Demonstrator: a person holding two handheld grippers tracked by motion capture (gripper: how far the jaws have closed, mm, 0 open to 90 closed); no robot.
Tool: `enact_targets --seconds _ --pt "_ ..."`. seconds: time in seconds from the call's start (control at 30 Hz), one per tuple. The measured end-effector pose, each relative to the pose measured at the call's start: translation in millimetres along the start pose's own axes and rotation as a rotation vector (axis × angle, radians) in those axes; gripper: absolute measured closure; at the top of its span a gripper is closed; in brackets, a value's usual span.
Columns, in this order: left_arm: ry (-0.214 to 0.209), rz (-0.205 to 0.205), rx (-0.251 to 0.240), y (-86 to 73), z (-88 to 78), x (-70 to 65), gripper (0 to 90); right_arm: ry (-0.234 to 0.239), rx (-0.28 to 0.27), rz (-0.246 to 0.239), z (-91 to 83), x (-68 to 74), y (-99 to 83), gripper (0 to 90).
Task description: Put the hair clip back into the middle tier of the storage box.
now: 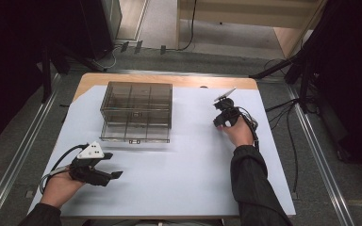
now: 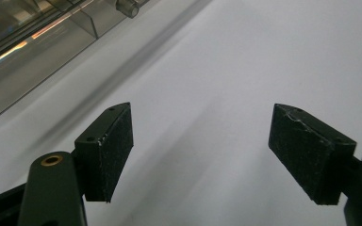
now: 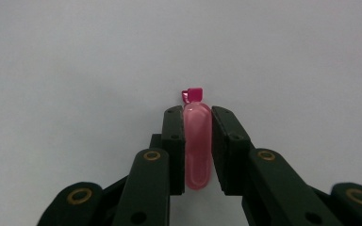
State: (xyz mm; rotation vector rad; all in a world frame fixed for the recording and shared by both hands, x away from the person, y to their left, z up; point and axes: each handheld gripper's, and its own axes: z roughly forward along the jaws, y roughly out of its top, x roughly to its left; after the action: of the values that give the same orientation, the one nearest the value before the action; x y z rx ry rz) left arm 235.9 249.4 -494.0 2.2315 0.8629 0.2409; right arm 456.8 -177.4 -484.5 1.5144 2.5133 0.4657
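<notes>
Pink capsule point(image 3: 197, 141), small and translucent, with a darker pink tab at its far end. It sits clamped between the pads of the right tool point(image 3: 197, 115), both pads pressing its sides, tab poking out past the tips. Below it lies the white sheet point(image 3: 75, 56) that covers the desk.

In the high view the right tool point(image 1: 224, 115) is on the right half of the sheet, held by the right hand point(image 1: 238, 132), tips pointing down toward the sheet. Capsule too small to make out there.

Clear box point(image 1: 136, 112) with divided compartments stands left of the right tool, well apart from it, toward the far side of the desk.

Left tool point(image 1: 114, 173) rests near the front left, held low in the left hand point(image 1: 61, 186). Its jaws stand wide apart with nothing between the pads point(image 2: 115, 150). Box corner point(image 2: 37, 37) visible at upper left in the left gripper view.
</notes>
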Motion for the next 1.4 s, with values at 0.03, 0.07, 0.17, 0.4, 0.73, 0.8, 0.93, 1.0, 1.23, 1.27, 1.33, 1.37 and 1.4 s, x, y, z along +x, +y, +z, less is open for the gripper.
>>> enact_targets --seconds 0.03,0.07,0.17,0.4,0.73,0.8,0.93,1.0,1.23,1.27,1.33,1.37,1.4 --pt "0.000 0.000 0.000 0.0 0.0 0.0 23.7 0.000 0.000 0.000 0.0 0.0 0.0 78.0" --pt "0.000 0.000 0.000 0.0 -0.1 0.0 23.7 0.002 -0.004 0.005 -1.1 0.1 0.1 78.0" --pt "0.000 -0.002 -0.002 0.0 -0.2 0.1 23.6 0.008 -0.008 0.003 -4.3 0.1 0.1 78.1" --pt "0.000 -0.005 -0.006 -0.1 -0.4 0.1 23.6 0.022 -0.011 -0.001 -10.3 5.2 1.1 78.1" --pt "-0.002 -0.004 -0.009 0.3 -0.7 1.5 23.6 0.043 -0.020 -0.018 -20.5 15.5 -2.1 78.0" --pt "0.002 -0.006 -0.011 0.8 -0.5 1.7 23.6 0.055 -0.024 -0.023 -23.8 18.3 -4.1 78.0" --pt "-0.004 -0.003 -0.007 1.7 -0.1 2.5 23.6 0.065 -0.027 -0.028 -25.3 22.8 -6.0 78.0" --pt "-0.005 -0.001 -0.006 2.1 0.6 2.9 23.6 0.067 -0.031 -0.039 -25.6 25.2 -6.3 78.0" --pt "-0.016 -0.001 0.007 4.8 4.2 4.7 23.7 0.094 -0.044 -0.039 -28.5 32.7 -9.1 78.0" --pt "-0.016 -0.005 -0.004 6.1 4.3 4.4 23.7 0.102 -0.045 -0.043 -28.0 35.5 -10.3 78.0" --pt "-0.016 0.000 -0.008 6.8 5.4 4.1 23.6 0.110 -0.040 -0.053 -27.3 37.7 -11.2 77.9" --pt "-0.016 0.000 -0.008 6.8 5.4 4.1 23.6 0.117 -0.043 -0.054 -26.9 39.4 -11.6 78.0" --pt "-0.021 0.004 0.002 7.3 6.1 4.6 23.7 0.118 -0.040 -0.061 -27.0 40.8 -11.9 77.9"
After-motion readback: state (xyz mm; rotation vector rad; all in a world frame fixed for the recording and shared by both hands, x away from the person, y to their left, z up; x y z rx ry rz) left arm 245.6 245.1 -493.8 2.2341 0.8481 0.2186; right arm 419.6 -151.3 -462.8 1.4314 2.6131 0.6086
